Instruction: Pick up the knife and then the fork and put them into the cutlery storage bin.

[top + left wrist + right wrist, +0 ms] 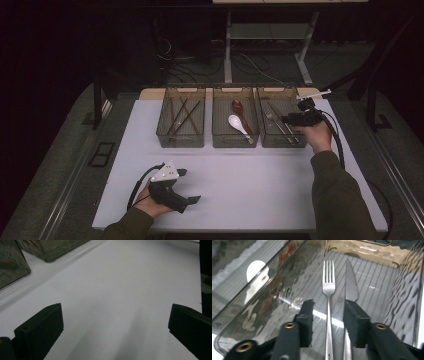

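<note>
While poised inside the right bin (402, 305) at the table's (240, 185) far right, right tongs (327, 315) released, jaws parted either side of the fork (328, 287), pads not pressing it. Fork flat on the bin floor, knife (351, 282) just beside it on the right. Left tongs (115, 322) spread wide over bare table, near left, grasping nothing.

Fork (329, 287) lies left of knife (351, 287) (both in bin (387, 257))
</note>
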`<state>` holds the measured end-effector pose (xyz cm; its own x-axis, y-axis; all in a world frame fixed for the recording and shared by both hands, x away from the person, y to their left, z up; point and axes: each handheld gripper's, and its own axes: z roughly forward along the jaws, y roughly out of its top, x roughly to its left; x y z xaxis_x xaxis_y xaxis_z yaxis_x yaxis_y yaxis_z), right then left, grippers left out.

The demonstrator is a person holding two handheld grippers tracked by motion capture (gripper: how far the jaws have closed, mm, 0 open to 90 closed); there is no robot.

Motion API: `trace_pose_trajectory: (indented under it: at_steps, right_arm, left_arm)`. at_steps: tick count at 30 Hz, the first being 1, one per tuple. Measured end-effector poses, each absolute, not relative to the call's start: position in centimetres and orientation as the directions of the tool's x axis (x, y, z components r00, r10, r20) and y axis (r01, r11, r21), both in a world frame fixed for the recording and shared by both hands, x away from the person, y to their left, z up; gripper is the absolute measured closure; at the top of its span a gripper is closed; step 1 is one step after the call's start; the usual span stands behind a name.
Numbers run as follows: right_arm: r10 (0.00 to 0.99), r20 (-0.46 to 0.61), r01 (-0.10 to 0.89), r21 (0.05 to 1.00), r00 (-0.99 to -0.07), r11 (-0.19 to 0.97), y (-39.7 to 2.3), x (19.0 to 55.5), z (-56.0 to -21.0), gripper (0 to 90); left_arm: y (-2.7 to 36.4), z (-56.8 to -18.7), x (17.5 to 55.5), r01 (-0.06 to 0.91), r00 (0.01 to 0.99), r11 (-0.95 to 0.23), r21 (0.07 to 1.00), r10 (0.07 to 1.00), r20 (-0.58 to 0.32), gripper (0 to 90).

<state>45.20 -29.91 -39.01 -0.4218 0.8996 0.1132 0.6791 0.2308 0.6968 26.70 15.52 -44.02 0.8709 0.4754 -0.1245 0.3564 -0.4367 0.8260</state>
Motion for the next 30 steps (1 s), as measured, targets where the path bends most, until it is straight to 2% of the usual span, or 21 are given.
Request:
trace_pose_trajectory:
  at_steps: [10,14,17,21,30]
  right_arm:
    - [0.884,0.167,0.648,0.74,-0.437,0.181,-30.7,44.7,-38.3,39.5]
    - [0.881,0.162,0.631,0.755,-0.444,0.179,-30.7,44.2,-37.8,30.4]
    - [0.875,0.163,0.612,0.771,-0.455,0.175,-30.6,43.8,-37.6,20.3]
    - [0.879,0.136,0.595,0.781,-0.458,0.189,-30.5,43.3,-37.4,12.7]
    - [0.866,0.123,0.572,0.794,-0.484,0.207,-30.3,41.7,-37.5,12.7]
  left_arm:
    - [15.6,-44.0,26.8,0.357,0.871,-0.438,0.825,0.475,-0.124,0.0]
    - [15.6,-44.0,26.8,0.364,0.867,-0.431,0.826,0.481,-0.13,0.0]
    - [15.6,-44.1,26.9,0.366,0.865,-0.425,0.828,0.484,-0.134,0.0]
    - [15.7,-44.1,27.0,0.371,0.862,-0.421,0.828,0.488,-0.138,0.0]
    - [15.8,-44.0,27.0,0.366,0.864,-0.427,0.826,0.487,-0.131,0.0]
